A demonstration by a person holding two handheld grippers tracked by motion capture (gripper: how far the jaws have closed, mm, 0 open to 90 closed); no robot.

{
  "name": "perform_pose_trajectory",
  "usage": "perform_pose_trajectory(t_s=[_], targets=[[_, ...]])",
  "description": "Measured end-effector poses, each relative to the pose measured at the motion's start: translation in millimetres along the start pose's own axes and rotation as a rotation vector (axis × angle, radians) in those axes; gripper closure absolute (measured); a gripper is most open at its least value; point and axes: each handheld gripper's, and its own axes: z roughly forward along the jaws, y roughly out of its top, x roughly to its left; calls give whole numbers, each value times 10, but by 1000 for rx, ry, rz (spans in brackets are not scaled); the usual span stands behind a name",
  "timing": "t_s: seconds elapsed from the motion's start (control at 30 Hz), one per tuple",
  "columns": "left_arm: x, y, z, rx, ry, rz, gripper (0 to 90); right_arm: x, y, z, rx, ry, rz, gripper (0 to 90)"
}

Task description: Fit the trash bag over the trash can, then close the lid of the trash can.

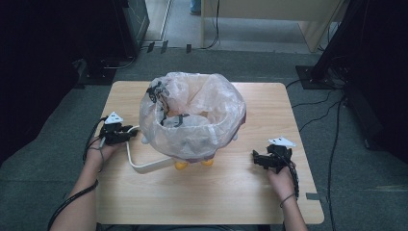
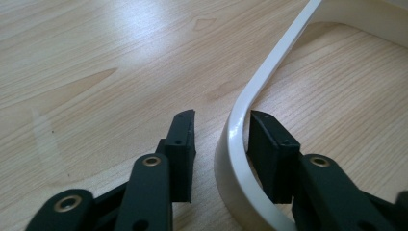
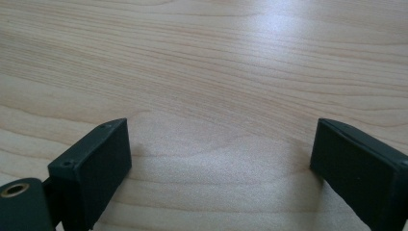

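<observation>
No brand, label or lettering is showing anywhere that I can read. At the left, a person's left hand [image 1: 96,153] is holding the left hand-held gripper [image 1: 129,134] low over the pale wood-grain desk [image 1: 202,192], its grey three-cornered plate sitting on top and a black cable trailing back along the forearm. Its black, blocky jaws are standing apart around a glossy cream-white handle [image 2: 243,120], a flat, smooth band that is bending in a curve; in the left gripper view the right jaw is lying against the band's inner face while the left jaw is sitting just clear of the outer face, so the jaws are straddling it without clamping. That handle is running across the desk and under a round bin [image 1: 192,156] in the middle, which is lined with a thin, crinkled, translucent plastic bag [image 1: 192,113] folded out over the rim; black printed marks are showing on the bag, too small to read. Two small rounded yellow-orange feet [image 1: 181,165] are peeking out beneath the bin's near edge. To the right, well apart from the bin, the person's right hand [image 1: 281,183] is holding the right hand-held gripper [image 1: 255,159] just above bare desk, its matte black jaws spread wide with nothing between them.
</observation>
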Motion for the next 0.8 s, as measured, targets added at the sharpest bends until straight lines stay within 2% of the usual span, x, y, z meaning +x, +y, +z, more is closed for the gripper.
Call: perform_pose_trajectory(t_s=[0.3, 0.43, 0.5, 0.8], targets=[[6, 5, 3, 1, -26, -2, 770, 1, 0, 0, 1, 0, 1, 66], [3, 8, 1, 3, -19, 9, 784, 4, 2, 2, 3, -2, 1, 58], [6, 17, -28, -17, -19, 24, 790, 7, 5, 7, 5, -1, -5, 47], [53, 14, -109, -5, -23, 17, 790, 9, 5, 8, 6, 0, -4, 46]])
